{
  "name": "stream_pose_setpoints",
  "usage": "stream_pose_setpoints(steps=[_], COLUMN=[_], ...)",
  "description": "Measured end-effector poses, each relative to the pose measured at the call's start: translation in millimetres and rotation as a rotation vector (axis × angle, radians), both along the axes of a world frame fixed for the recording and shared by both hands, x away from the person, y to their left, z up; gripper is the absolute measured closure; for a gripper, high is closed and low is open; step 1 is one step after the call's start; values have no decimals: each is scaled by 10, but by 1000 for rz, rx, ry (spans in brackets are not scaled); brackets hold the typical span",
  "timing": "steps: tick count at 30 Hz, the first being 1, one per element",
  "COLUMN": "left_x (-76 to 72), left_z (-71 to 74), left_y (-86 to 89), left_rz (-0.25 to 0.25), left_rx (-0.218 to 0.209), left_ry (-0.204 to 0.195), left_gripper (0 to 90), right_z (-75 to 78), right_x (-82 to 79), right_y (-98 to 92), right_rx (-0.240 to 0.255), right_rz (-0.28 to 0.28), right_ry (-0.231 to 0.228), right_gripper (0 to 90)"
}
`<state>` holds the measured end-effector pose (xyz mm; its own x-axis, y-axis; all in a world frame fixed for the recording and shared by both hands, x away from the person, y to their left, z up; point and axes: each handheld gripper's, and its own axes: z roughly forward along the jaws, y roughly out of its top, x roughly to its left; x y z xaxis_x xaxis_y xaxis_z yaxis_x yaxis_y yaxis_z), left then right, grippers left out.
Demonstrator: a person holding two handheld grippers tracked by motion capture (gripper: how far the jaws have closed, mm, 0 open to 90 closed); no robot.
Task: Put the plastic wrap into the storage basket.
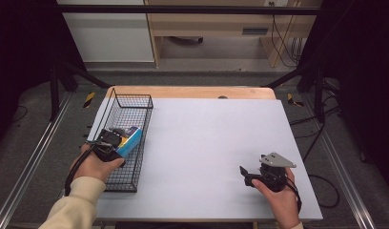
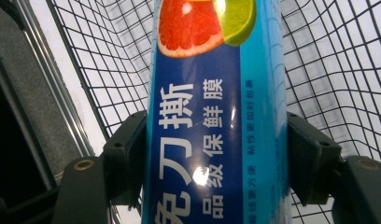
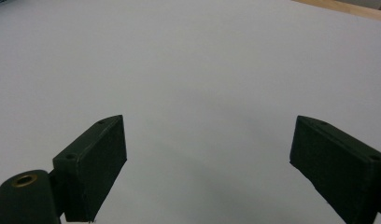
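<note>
My left gripper (image 1: 117,138) is pinching a long blue box with citrus fruit pictures (image 2: 216,112) on both sides, holding it over the black wire basket (image 1: 133,107) at the table's left edge; my right gripper (image 3: 207,163) is hovering with jaws spread wide above the bare white tabletop (image 1: 207,143).

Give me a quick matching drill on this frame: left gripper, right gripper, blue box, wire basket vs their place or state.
Things:
1. left gripper
2. right gripper
3. blue box
4. wire basket

States:
A. open, nothing between the jaws, over the white table
B. black mesh, at the table's left edge
C. clamped between two jaws, above the basket's mesh
D. shut on a printed carton

Pairs: 1-D, 2-A, 3-C, 4-B
</note>
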<state>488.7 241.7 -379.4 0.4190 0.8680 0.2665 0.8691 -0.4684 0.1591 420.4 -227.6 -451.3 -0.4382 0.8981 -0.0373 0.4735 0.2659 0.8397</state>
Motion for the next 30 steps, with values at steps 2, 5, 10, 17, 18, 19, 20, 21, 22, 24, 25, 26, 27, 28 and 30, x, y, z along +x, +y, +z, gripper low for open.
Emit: stream_pose_setpoints(steps=[2,5,10,17,18,19,20,21,22,24,25,26,27,28,30], left_x=[4,10,24,31,31,33,33,36,36,37,37,37,38,38,37], left_z=[-3,-12,-25,-36,-36,-37,-37,-36,-36,-37,-38,-38,-38,-38,-39], left_y=[-1,-8,-33,-43,-43,-45,-45,-42,-42,-45,-46,-46,-46,-45,-45], left_rz=[-2,-3,-10,-13,-13,-13,-13,-14,-14,-15,-15,-15,-15,-15,-16], left_rx=[8,21,32,39,39,41,41,40,40,42,43,43,43,42,42], left_ry=[4,7,20,23,23,25,25,26,26,27,28,28,28,28,28], left_gripper=[318,318,318,317,317,317,317,317,317,317,317,317,317,316,316], right_z=[-1,-2,-4,-7,-7,-8,-8,-10,-10,-11,-11,-12,-13,-13,-13], right_x=[0,0,1,1,1,2,2,3,4,4,4,4,4,4,5], right_y=[1,3,4,8,8,9,9,9,9,12,13,14,14,15,16], right_rx=[-1,0,-1,-2,-2,-4,-4,-5,-5,-4,-5,-5,-6,-7,-6], right_rz=[1,3,6,7,7,11,11,12,12,11,13,13,14,15,15], right_ry=[1,2,2,7,7,7,7,9,9,9,9,10,10,12,11], right_gripper=[110,110,110,110,110,110,110,109,110,110,110,110,110,110,111])
